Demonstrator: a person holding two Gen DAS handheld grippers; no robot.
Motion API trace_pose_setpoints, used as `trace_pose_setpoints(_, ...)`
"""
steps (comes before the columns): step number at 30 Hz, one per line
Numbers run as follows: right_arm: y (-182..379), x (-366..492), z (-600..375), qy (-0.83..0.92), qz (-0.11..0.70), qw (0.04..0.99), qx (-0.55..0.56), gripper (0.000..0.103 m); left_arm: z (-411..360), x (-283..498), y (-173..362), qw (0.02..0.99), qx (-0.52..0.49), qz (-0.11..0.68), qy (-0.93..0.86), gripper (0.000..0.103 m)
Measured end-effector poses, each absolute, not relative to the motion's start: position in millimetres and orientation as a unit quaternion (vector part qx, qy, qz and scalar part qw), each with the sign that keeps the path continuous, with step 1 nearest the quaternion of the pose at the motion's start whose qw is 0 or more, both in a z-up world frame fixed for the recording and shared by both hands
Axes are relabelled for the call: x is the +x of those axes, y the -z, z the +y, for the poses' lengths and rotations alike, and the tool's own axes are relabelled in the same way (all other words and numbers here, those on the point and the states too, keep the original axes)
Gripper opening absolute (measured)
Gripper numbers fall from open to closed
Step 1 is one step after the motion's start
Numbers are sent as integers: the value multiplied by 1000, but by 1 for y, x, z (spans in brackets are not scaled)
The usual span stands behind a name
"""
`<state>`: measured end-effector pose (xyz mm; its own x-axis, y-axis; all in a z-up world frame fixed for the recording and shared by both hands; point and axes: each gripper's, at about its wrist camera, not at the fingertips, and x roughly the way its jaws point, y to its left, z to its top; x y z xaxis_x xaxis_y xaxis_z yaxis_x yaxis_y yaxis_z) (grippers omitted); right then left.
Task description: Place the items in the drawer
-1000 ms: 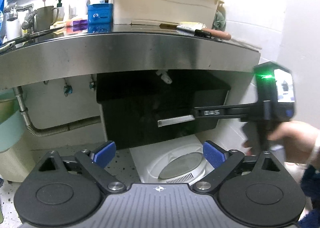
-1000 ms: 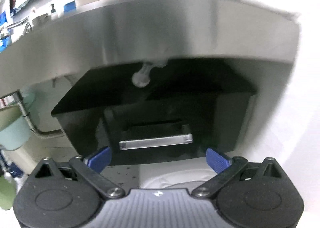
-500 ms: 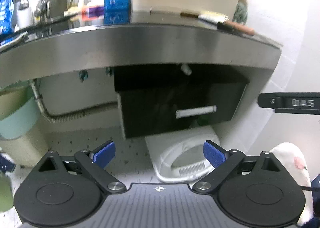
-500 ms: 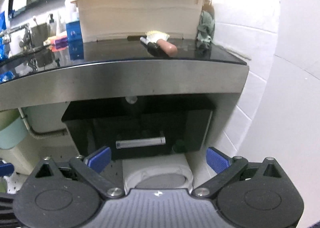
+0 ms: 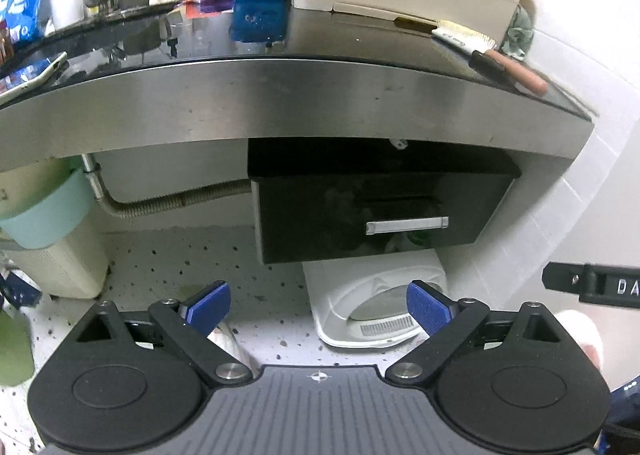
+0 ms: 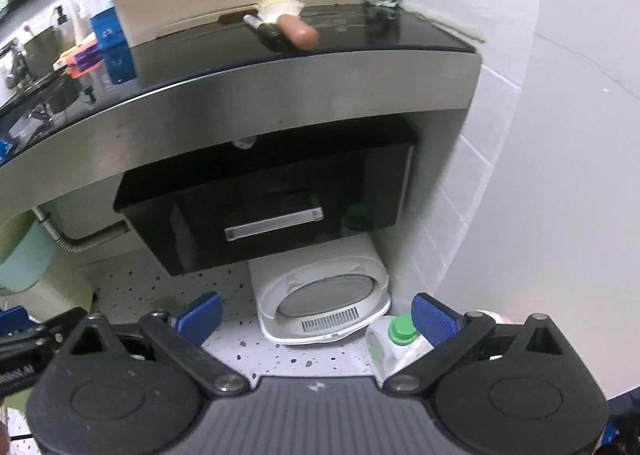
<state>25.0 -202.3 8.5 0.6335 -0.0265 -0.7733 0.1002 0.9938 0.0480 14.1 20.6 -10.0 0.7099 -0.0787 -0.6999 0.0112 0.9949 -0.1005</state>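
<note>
Your left gripper (image 5: 319, 309) and right gripper (image 6: 318, 317) both sit spread, gripping nothing. One black drawer (image 5: 372, 215) hangs under the counter (image 5: 280, 103) at 12 o'clock, well apart from both, with one silver handle (image 6: 274, 225). One brush (image 6: 282, 25) lies on the countertop beyond.

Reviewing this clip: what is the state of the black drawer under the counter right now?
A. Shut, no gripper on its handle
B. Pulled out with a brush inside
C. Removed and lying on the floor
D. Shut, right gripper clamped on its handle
A: the black drawer sits under the counter, its silver handle untouched, and the left gripper and right gripper are both open and apart from it.
</note>
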Motion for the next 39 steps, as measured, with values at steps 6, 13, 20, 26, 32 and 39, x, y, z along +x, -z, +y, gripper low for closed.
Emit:
trace_pose_setpoints(6,-19,16,-191,22,406,914,22,101,12,18,-3,923,-40,381,22,95)
trace_pose_setpoints(13,-33,10,-186,7,389,921,16,101,5,19,-9,926,-31,376,21,95)
trace_pose_setpoints(20,-34,7,-177,-4,382,924,0,101,4,19,-6,925,-22,378,19,95)
trace_pose_setpoints(26,-34,6,-172,-9,381,925,-6,101,3,18,-6,926,-20,377,21,95)
trace_pose_setpoints(32,-34,6,-173,-6,380,925,-3,101,3,18,-5,925,-18,379,20,95)
trace_pose_setpoints(39,-28,8,-173,-5,388,921,-11,101,3,18,-5,925,-17,379,21,95)
